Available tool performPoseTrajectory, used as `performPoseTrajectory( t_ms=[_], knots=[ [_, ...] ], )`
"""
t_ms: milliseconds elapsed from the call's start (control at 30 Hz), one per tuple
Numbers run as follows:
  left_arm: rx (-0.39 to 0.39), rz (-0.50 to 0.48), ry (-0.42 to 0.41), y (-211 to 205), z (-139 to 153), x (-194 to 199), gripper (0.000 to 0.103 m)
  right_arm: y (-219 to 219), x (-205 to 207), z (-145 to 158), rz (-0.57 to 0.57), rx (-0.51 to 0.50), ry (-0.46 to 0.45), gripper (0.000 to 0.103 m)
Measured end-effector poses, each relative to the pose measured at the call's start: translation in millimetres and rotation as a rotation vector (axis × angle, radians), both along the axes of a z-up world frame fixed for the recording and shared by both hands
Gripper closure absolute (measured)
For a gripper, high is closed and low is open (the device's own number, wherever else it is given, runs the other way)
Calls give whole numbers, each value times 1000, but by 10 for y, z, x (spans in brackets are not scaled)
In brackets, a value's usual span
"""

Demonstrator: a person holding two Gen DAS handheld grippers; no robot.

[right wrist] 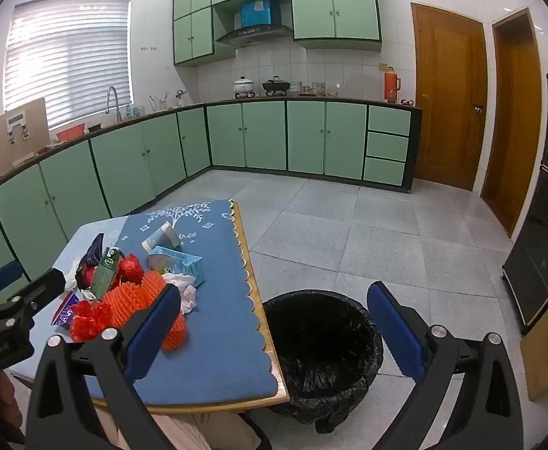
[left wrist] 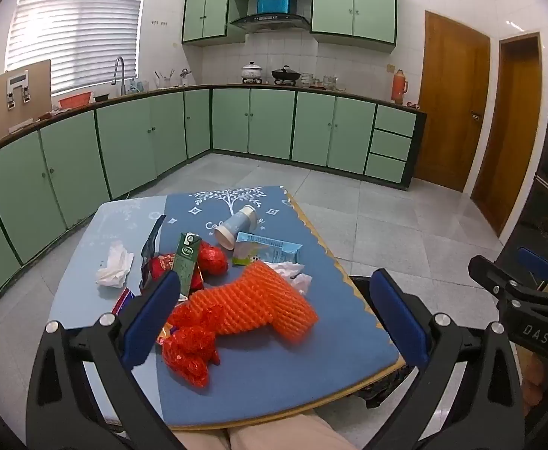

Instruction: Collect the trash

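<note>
Trash lies on a table with a blue cloth (left wrist: 274, 371): an orange foam net sleeve (left wrist: 247, 307), red mesh netting (left wrist: 189, 356), a green carton (left wrist: 185, 264), a blue paper cup (left wrist: 236, 227) on its side, a light blue carton (left wrist: 266, 249), white tissues (left wrist: 114, 270) and a dark wrapper (left wrist: 150, 251). My left gripper (left wrist: 274, 311) is open and empty above the orange sleeve. My right gripper (right wrist: 274, 322) is open and empty, over the gap between the table edge and a bin with a black bag (right wrist: 322, 352). The orange sleeve (right wrist: 139, 300) shows in the right wrist view too.
The bin stands on the grey tiled floor (right wrist: 349, 232) right of the table. Green kitchen cabinets (left wrist: 255, 123) run along the far walls. Wooden doors (left wrist: 454, 101) are at the right, a dark cabinet (right wrist: 544, 255) at the far right. My knees (left wrist: 255, 435) are below the table's near edge.
</note>
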State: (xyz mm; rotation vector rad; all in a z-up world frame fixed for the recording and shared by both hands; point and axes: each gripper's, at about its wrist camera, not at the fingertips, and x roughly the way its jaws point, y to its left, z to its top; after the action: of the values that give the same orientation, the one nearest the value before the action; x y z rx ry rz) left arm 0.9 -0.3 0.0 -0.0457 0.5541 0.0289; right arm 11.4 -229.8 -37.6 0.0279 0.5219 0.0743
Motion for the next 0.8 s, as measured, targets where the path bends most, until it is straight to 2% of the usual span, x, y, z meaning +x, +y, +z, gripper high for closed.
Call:
performPoseTrajectory(
  t_ms=[67,800],
  knots=[
    [2,-13,-25,-8,6,-22,5,-2,0,1,0,1,-1,6],
    [-13,-6,-22,61,58,-34,5,7,6,-4,4,7,-11,6]
  ],
)
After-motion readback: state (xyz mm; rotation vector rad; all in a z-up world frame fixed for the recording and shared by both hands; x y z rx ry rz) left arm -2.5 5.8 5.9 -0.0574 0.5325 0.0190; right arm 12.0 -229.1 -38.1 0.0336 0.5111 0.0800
